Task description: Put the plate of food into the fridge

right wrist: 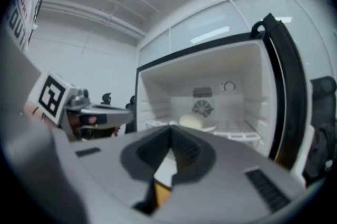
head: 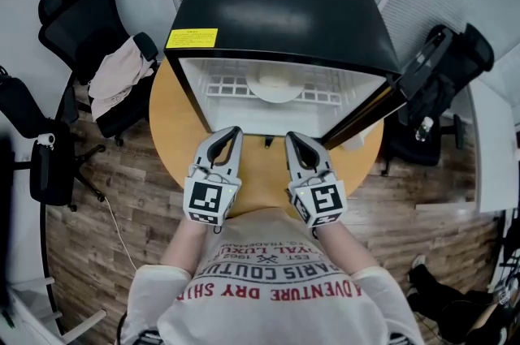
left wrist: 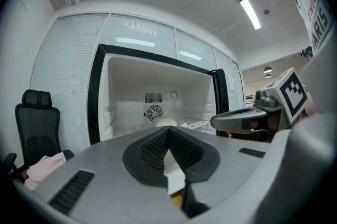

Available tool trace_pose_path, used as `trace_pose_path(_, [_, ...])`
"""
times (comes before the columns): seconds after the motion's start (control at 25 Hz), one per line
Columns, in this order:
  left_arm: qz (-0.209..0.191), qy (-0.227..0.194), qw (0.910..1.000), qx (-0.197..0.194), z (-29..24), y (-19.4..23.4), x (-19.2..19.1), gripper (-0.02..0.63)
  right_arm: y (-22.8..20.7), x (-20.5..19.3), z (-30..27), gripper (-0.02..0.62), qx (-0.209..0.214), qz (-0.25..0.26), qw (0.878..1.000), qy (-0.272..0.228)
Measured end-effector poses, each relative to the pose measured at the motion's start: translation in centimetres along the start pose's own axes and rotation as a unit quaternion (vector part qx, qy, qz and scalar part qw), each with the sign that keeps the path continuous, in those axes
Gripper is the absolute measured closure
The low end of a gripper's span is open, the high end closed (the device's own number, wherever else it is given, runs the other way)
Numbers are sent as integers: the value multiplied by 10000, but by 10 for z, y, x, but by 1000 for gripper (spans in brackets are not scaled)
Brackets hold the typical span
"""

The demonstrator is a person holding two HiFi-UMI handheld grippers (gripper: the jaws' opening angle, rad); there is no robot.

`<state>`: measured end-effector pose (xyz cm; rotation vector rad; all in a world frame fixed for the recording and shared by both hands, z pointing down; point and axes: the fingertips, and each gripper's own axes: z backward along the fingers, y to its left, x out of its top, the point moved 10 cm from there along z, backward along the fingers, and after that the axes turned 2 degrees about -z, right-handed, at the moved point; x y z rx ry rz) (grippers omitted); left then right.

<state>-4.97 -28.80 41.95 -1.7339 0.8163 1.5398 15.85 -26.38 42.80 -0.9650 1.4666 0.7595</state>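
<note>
Plate of food [head: 275, 85] sits inside the open fridge [head: 276, 6], on the white wire shelf [head: 227, 88], roughly centred across the compartment and towards its back. It carries a pale rounded mound. Neither gripper touches it.

Left gripper [head: 231, 132]: jaws closed, ridged pads meeting at the tips, nothing between them. It is held about level, pointing into the fridge opening, with its tips short of the front edge of the compartment.

Right gripper [head: 292, 137]: jaws closed, pads together, nothing between them. It is held just beside the left gripper, pointing the same way, likewise short of the compartment and well apart from the plate.

Both grippers are over the bare front part of the round wooden table [head: 175, 132] on which the fridge stands. The fridge door [head: 382, 104] stands open at the right side of the head view. A round fan grille [left wrist: 154, 112] is set in the rear wall of the compartment, behind the plate. A yellow label [head: 192, 38] is fixed to the top front corner of the fridge at the left.

A black office chair [head: 81, 19] stands left of the table, with a light cloth [head: 118, 75] draped over its seat.
</note>
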Motion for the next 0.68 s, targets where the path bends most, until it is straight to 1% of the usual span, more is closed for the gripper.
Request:
trace_pose_path(0.36, [53,18,9999,85,3,0,-2,572,2,-1,0,568,-10,-48,10000,27])
trace_pose_path(0.68, [24,28,10000,86,4,1,-2,572,2,-4,0,568,-26,-148,9999,58])
